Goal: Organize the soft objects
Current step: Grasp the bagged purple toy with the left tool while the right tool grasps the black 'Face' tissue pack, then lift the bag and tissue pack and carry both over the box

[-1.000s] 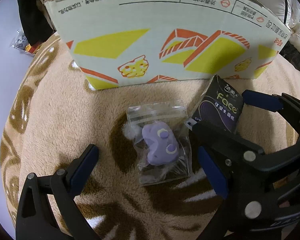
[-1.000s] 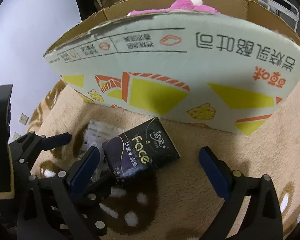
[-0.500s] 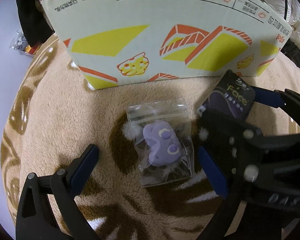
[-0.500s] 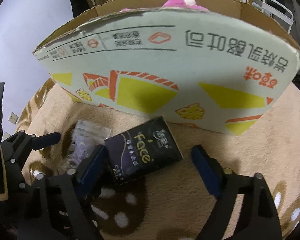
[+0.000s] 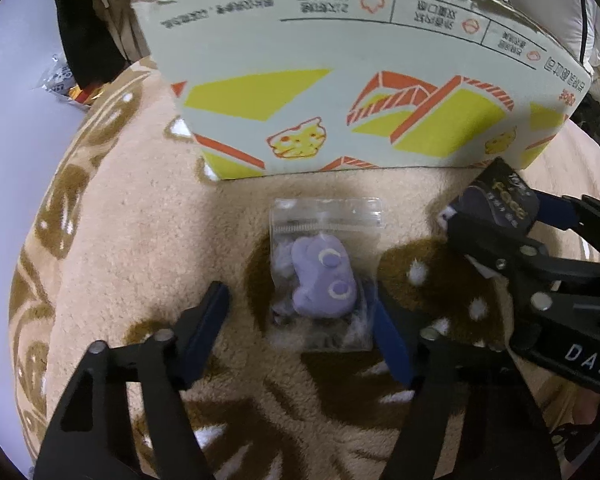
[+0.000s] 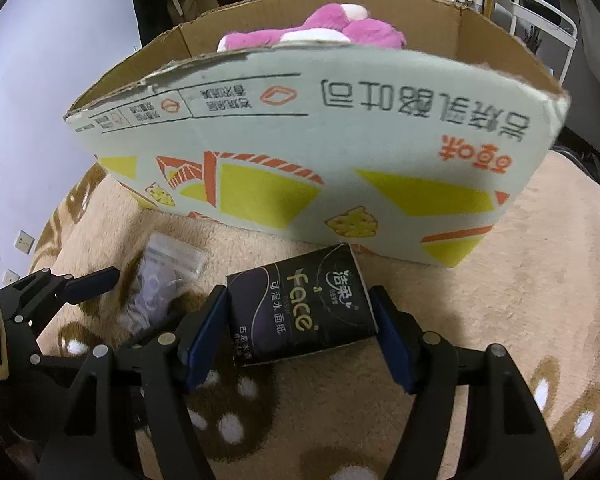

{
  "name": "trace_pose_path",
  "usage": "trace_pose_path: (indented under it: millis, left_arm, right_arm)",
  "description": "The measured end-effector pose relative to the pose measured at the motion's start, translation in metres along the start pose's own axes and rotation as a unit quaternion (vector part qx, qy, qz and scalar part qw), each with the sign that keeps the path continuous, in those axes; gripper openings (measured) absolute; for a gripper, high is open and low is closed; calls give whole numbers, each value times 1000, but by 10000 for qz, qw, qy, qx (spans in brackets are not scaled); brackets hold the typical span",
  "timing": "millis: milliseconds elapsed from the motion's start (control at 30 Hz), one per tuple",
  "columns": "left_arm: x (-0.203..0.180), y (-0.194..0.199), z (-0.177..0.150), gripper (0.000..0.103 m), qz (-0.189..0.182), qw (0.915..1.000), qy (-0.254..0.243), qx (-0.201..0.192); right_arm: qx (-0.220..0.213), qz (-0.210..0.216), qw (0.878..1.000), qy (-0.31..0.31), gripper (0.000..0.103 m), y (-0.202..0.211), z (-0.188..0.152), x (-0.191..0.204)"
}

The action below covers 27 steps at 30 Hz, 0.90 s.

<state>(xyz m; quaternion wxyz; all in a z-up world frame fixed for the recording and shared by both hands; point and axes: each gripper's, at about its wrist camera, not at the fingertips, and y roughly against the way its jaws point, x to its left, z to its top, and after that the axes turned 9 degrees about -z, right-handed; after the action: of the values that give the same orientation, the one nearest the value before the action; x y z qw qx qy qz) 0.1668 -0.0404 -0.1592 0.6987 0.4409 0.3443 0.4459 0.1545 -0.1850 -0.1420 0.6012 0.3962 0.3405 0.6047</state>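
Observation:
A black "Face" tissue pack (image 6: 302,308) sits between the blue pads of my right gripper (image 6: 302,334), which is shut on it just above the blanket. It also shows in the left wrist view (image 5: 500,210). A clear zip bag with a purple soft toy (image 5: 324,276) lies on the blanket. My left gripper (image 5: 300,332) is open around the bag's near end, its right pad close to the bag's edge. The bag also shows in the right wrist view (image 6: 160,284). A pink plush (image 6: 320,34) lies in the cardboard box (image 6: 340,136).
The printed cardboard box (image 5: 360,92) stands open-topped right behind both objects on a beige and brown fleece blanket (image 5: 120,240). Shelves and clutter stand behind the box. A white wall is at the left.
My right gripper has closed its pads onto the tissue pack and raised it. My left gripper has moved forward so its fingers straddle the bagged toy, and the jaws have narrowed.

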Motion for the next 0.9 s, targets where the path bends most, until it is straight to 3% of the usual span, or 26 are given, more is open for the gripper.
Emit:
trace_pose_path:
  millis: [67,300,633,900]
  left_arm:
    - [1,2,-1,52,81,10000,33,-12]
    - [13,9,-1,43,47,9998,185,-97]
    - [7,35,-8,39,-6,9989,251,-392]
    - [-1,67,-17,40,-45,9958,309,-863]
  right_arm:
    - [-18,-12,10000,-36,74,3,-1,-4]
    - [-145,-108,9998,-122,73,18,-6,-15]
    - [-517,-223,9983,-166,73,49,-10,-15]
    - [-751,-260,9966,-223,73,75,-13,-25]
